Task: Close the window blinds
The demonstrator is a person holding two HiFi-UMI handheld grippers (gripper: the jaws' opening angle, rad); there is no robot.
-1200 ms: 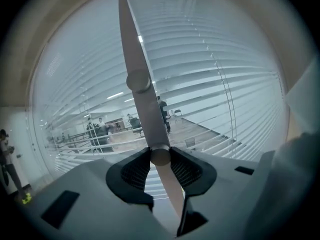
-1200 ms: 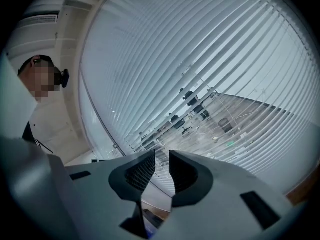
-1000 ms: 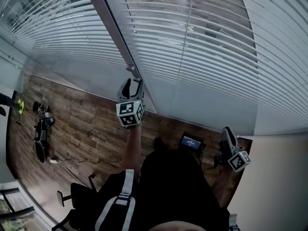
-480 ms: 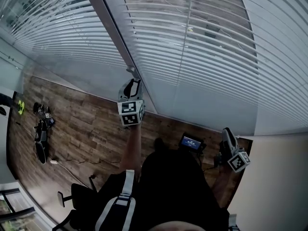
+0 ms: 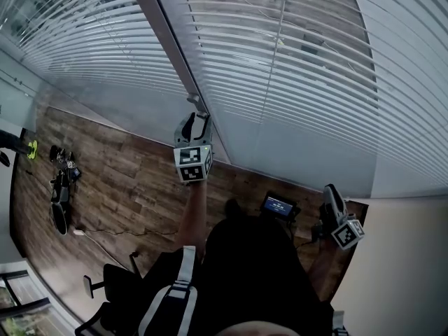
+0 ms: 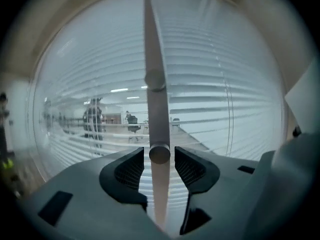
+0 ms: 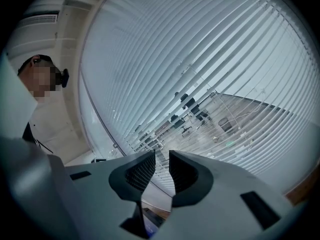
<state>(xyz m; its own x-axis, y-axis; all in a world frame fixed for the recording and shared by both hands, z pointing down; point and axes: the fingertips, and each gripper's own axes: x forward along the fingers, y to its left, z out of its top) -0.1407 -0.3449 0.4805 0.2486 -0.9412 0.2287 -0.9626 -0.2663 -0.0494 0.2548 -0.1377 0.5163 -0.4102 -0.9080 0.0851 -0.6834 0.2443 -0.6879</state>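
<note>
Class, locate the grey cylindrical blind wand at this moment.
The grey cylindrical wand hangs before the white slatted blinds; in the left gripper view its lower end sits between the left gripper's opening jaws, clear of both pads.

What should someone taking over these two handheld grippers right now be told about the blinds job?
Left gripper: jaws opening, with the end of the blinds' hanging wand between them and the pads not pressing on it.
Right gripper: empty, jaws slightly apart, held low at the person's side, away from the wand.
Blinds: slats tilted open, so the room beyond shows through.
Done: wand reached.
Left: probably grip the wand and twist until the slats shut.
</note>
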